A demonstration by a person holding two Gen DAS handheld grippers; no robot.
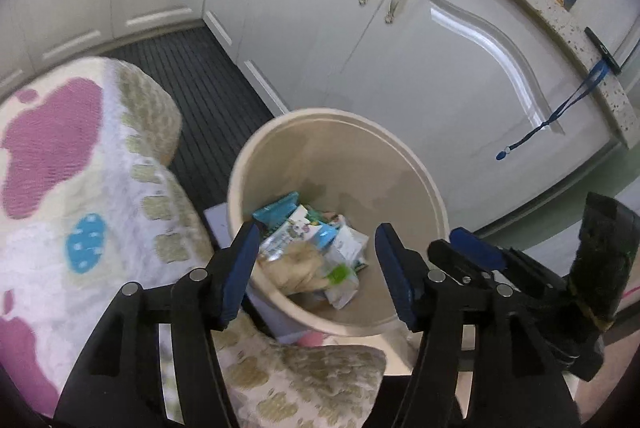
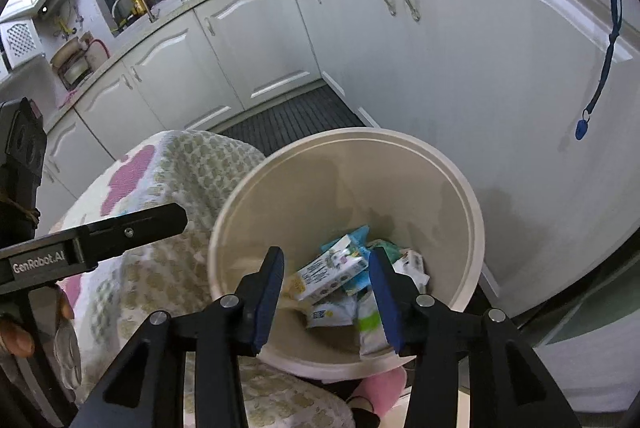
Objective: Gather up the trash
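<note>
A: Trash first. Where, which way?

B: Pile of wrappers and cartons (image 2: 344, 288) on the bottom of the cream bin (image 2: 468, 203), beyond and below the right gripper (image 2: 326, 298) in the right wrist view. Topmost: a white printed carton (image 2: 326, 270), lying flat, long axis running from beside the left blue finger pad up toward the right pad. Teal packets and a green-marked pouch lie under it, orientations mixed.

A: Left wrist view?

B: Same pile (image 1: 316, 252) seen between the fingers (image 1: 240, 268) of the left gripper (image 1: 316, 272), deep in the bin (image 1: 420, 167). A pale crumpled piece is blurred; cannot tell its axis.

A: Finger state?

B: Both grippers released, pads apart, nothing between them or touching them. Both hover over the bin mouth, pointing steeply down.

A: Surroundings?

B: Patterned quilted cover (image 1: 80, 167) left of the fingers, touching the bin side. White cabinet doors (image 2: 480, 67) beyond the bin; a blue lanyard (image 2: 600, 75) hangs from the counter (image 1: 560, 23) to the right.
</note>
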